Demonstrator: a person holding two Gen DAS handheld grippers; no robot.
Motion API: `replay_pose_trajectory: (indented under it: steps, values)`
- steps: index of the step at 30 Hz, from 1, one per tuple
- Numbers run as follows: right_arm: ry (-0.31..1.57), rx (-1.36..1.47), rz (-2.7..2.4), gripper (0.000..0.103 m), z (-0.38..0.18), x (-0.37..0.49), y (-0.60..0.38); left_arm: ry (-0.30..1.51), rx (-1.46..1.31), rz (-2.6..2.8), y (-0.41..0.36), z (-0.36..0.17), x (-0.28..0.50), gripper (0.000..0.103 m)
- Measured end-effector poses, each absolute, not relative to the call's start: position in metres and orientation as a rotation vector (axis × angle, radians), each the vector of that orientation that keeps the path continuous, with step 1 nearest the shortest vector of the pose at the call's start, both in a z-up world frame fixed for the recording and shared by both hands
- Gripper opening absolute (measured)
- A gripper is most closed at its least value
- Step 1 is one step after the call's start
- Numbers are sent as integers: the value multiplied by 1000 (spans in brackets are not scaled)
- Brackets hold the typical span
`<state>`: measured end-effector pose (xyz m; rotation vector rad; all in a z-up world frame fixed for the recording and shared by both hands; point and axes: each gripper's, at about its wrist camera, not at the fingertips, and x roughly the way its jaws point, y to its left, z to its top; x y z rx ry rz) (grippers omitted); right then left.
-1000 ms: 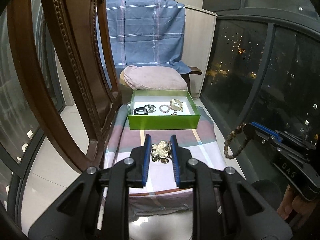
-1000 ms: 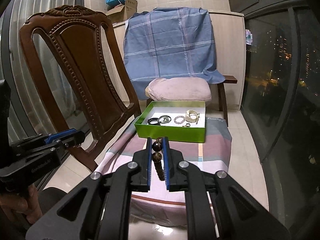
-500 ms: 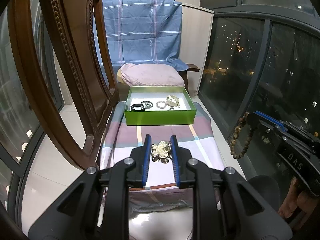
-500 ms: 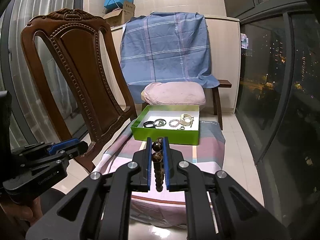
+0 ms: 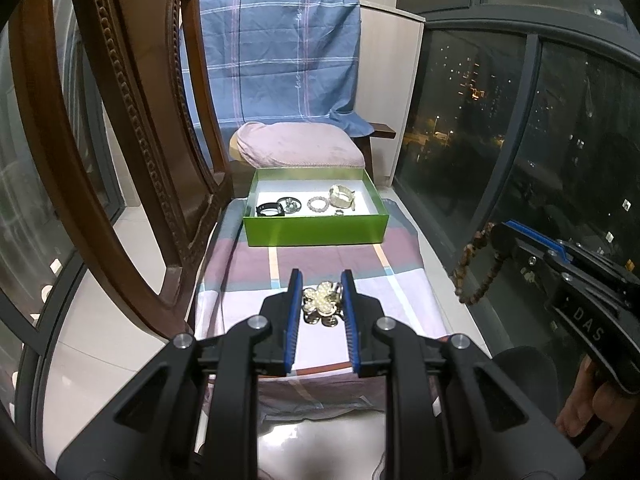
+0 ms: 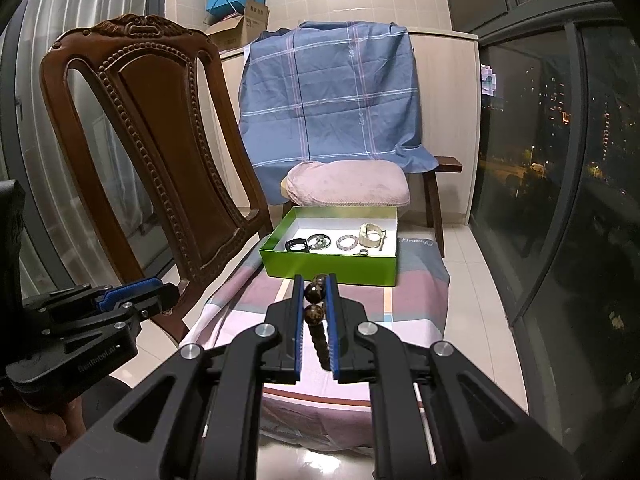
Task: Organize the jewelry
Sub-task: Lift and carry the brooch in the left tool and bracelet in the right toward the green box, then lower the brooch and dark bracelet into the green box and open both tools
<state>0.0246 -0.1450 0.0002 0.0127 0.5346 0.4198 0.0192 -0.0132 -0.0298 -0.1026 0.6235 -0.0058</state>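
The left gripper (image 5: 320, 280) was closed to a narrow gap on a gold flower-shaped ornament (image 5: 322, 303), the blue pads pressing it from both sides above the striped cloth (image 5: 320, 256). The right gripper (image 6: 315, 282) was almost fully closed on a dark brown bead bracelet (image 6: 314, 312), clamping the large top beads while the smaller beads hung down between the fingers; in the left wrist view the same strand dangled from the gripper at the right edge. Beyond both grippers, a green box (image 5: 316, 232) stood at the far end of the cloth. Its white floor held a black band (image 5: 270, 210), a metal ring piece (image 5: 291, 205), a pale bead bracelet (image 5: 318, 203), a cream cuff (image 5: 341, 196) and a small ring (image 5: 339, 212). A carved wooden chair (image 6: 160, 152) stood to the left of the box. Behind the box lay a pink cushion (image 6: 348, 182), backed by a blue checked cloth (image 6: 332, 92).
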Motion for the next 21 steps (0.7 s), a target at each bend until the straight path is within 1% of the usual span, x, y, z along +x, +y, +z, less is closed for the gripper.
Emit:
replay_pose_trajectory:
  steps: [6,11,14,18,21]
  values:
    - [552,14,424,11,-6,30,-142,634,-108,-9,-14,-33,23,19]
    - [562,21,462,11,-3,51,-139,638,-114,-34,-11,-27,46,20]
    - [558,33,494,11,12,88,-137,630,-125,-50,-4,-15,80,19]
    - [553,65,538,11,33,159,-129,638,-137,-63,9,-3,151,19]
    - [592,89,552,11,30,217,-119,668,-134,-59,16,-7,215,19]
